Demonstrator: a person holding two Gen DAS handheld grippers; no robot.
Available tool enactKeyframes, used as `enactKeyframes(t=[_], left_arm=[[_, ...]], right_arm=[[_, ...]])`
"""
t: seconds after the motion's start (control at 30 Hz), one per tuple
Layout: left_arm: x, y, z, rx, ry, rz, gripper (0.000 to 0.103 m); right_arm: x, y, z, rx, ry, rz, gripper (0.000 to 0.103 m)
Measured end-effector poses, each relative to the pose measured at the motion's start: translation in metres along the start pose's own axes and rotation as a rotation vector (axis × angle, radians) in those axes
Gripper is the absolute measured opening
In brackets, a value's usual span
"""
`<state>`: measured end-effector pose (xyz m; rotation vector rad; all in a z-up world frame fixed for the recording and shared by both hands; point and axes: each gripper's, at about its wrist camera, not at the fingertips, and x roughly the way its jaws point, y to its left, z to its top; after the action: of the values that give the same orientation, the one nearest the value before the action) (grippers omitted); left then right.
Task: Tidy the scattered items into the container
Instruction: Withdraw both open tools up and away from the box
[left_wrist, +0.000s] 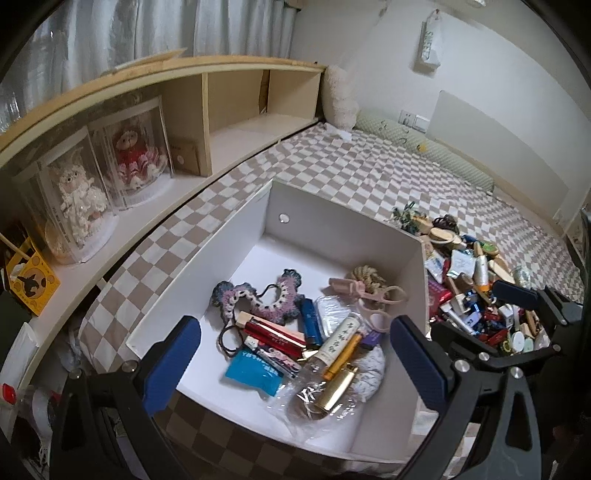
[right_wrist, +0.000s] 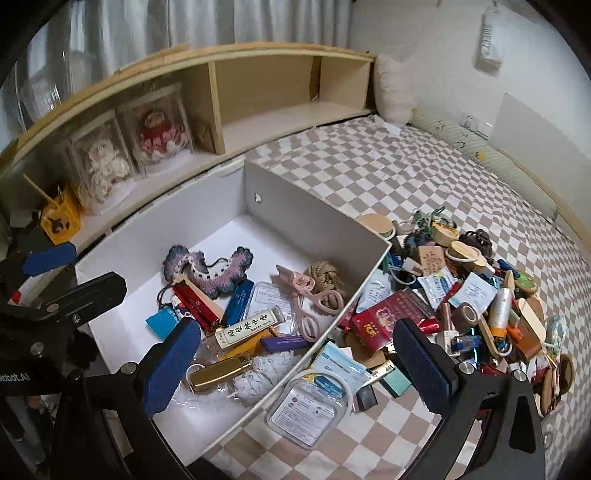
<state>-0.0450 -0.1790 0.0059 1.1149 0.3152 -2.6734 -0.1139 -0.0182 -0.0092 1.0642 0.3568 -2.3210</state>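
Both claws hang spread and empty over the bed. The left claw (left_wrist: 295, 354) is above the box (left_wrist: 343, 218), which is already part filled. The right claw (right_wrist: 295, 354) straddles the box's near right wall; the pile (right_wrist: 472, 295) lies just to its right, so the right hand is nearer.

We look steeply down from close above: our left view over the box (left_wrist: 343, 225), our right over the pile (right_wrist: 461, 295); both share the box, bed (left_wrist: 388, 173) and shelf (right_wrist: 288, 122).
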Motion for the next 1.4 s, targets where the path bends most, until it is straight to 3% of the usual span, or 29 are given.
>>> enactKeyframes(t=[1.1,1.23,1.4], left_arm=[[-0.085,-0.093,-0.037,0.137,-0.209,-0.022,0.103],[-0.093,-0.101,-0.045,0.148,-0.258,-0.001,0.103],[-0.095,-0.107,-0.055,0.156,-0.267,-0.028,0.103]], right_arm=[[-0.129,-0.089,-0.075,0.185,-0.240,-0.074,0.103],[-0.141,-0.100,-0.091,0.201,-0.263,-0.119,0.103],[-0.148,-0.111,-0.111,0.215,-0.278,-0.165,0.103]])
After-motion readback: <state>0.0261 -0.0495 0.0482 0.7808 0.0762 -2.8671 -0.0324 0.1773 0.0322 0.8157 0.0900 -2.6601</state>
